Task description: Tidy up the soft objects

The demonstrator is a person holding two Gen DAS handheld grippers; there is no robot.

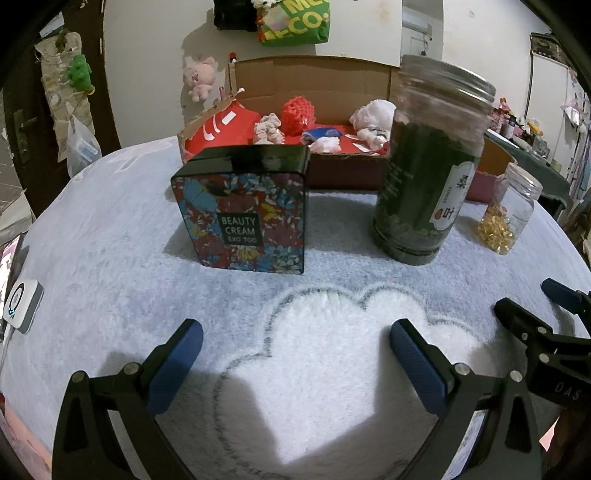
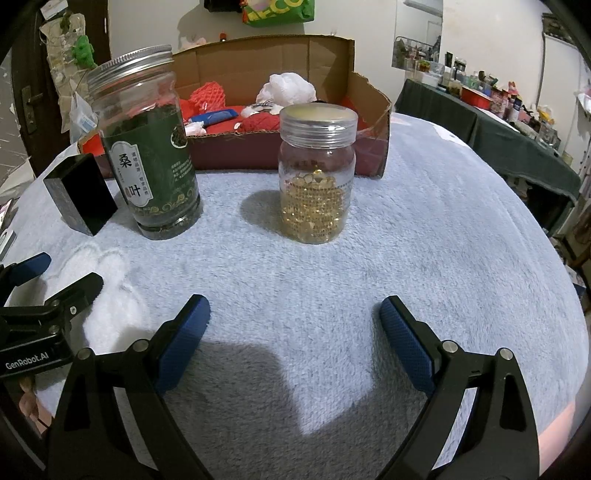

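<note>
Two grippers hover low over a pale blue fleece blanket (image 2: 406, 258) with a white cloud outline on it. The left gripper (image 1: 295, 354) has its blue-padded fingers spread wide with nothing between them; the right gripper (image 2: 295, 328) is likewise wide apart and empty. In the right wrist view the left gripper's body reads "GenRobot.AI".

Ahead of the left gripper stands a floral tin (image 1: 243, 221) printed "BEAUTY CREAM EXO TOO". To its right is a tall clear jar (image 2: 147, 147) with a silver screw lid, filled with dark green leaves; its green label carries Chinese characters, the large ones reading 桑叶. Further right, well apart from it, a smaller clear jar (image 2: 317, 177) holds golden capsules; its fine print is too small to read.

Behind these sits an open cardboard box (image 1: 347, 170) holding the soft objects: a red knitted piece (image 1: 297, 116), a white plush (image 1: 373, 114), a pinkish plush (image 1: 267, 129) and red fabric. A green bag (image 1: 295, 22) with partly legible yellow letters lies beyond the box.
</note>
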